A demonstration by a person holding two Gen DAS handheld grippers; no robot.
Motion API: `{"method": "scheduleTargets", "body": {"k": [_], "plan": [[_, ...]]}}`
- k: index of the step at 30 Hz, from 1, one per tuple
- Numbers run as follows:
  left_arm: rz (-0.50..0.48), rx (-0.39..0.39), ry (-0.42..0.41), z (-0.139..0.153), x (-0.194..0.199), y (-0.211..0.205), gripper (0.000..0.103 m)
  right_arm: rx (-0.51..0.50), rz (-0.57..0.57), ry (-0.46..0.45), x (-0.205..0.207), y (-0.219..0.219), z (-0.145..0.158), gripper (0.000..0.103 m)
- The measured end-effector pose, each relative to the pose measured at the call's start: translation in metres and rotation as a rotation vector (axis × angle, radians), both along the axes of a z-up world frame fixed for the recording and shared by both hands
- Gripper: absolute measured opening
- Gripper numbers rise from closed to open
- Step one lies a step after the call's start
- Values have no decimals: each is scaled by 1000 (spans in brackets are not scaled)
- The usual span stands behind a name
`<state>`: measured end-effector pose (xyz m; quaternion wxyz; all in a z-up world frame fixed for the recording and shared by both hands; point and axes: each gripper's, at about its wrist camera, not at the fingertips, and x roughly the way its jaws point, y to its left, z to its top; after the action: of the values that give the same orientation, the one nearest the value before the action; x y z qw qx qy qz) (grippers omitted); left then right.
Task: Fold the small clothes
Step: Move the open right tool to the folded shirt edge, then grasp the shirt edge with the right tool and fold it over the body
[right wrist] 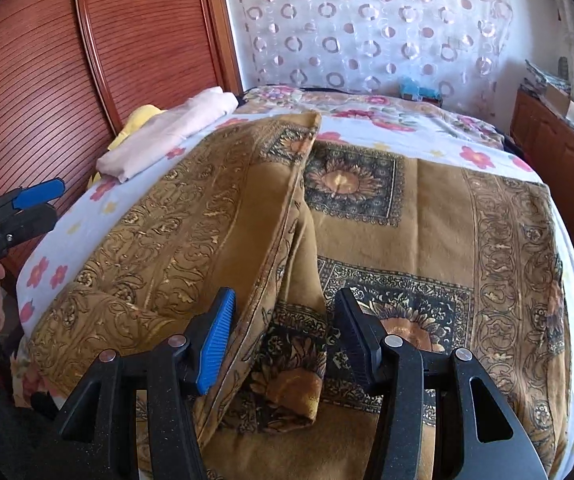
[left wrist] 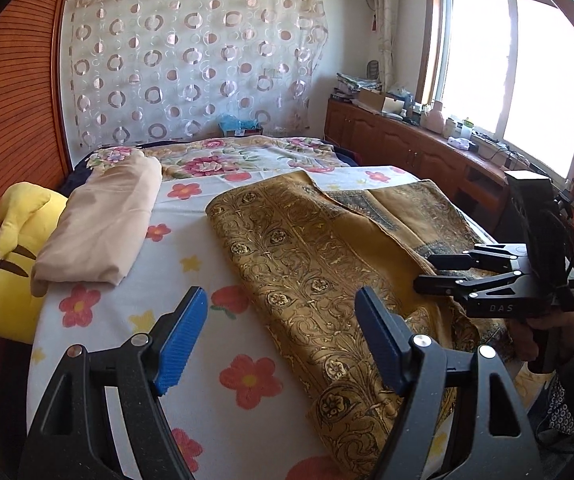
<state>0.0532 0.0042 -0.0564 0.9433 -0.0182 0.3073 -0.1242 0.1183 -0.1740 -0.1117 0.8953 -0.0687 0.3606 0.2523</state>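
Observation:
A gold patterned cloth (left wrist: 307,256) lies spread on the bed, its left part folded over the rest; it also shows in the right wrist view (right wrist: 427,216). My left gripper (left wrist: 283,340) is open and empty, above the bed at the cloth's left edge. My right gripper (right wrist: 283,344) is open, its jaws on either side of the raised fold edge (right wrist: 287,240) of the cloth, not closed on it. The right gripper also shows in the left wrist view (left wrist: 443,268), over the cloth's right side.
A folded beige garment (left wrist: 103,224) lies on the flowered sheet (left wrist: 215,392) at the left. A yellow plush toy (left wrist: 15,248) sits against the wooden wardrobe (left wrist: 11,100). A wooden cabinet (left wrist: 407,144) with clutter runs under the window at right.

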Motion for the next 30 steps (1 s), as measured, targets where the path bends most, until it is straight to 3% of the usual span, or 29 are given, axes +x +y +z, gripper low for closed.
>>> {"method": "scheduleTargets", "body": {"k": [9, 14, 19, 30], "plan": [[1, 1, 3, -5, -2, 0, 77, -25, 33, 1, 1, 13, 1, 53], [3, -1, 4, -6, -2, 0, 77, -47, 57, -16, -5, 21, 1, 37], [6, -6, 10, -9, -1, 1, 77, -68, 77, -59, -12, 25, 4, 5], [-17, -11, 9, -7, -3, -3, 77, -23, 9, -195, -33, -21, 37, 3]]}}
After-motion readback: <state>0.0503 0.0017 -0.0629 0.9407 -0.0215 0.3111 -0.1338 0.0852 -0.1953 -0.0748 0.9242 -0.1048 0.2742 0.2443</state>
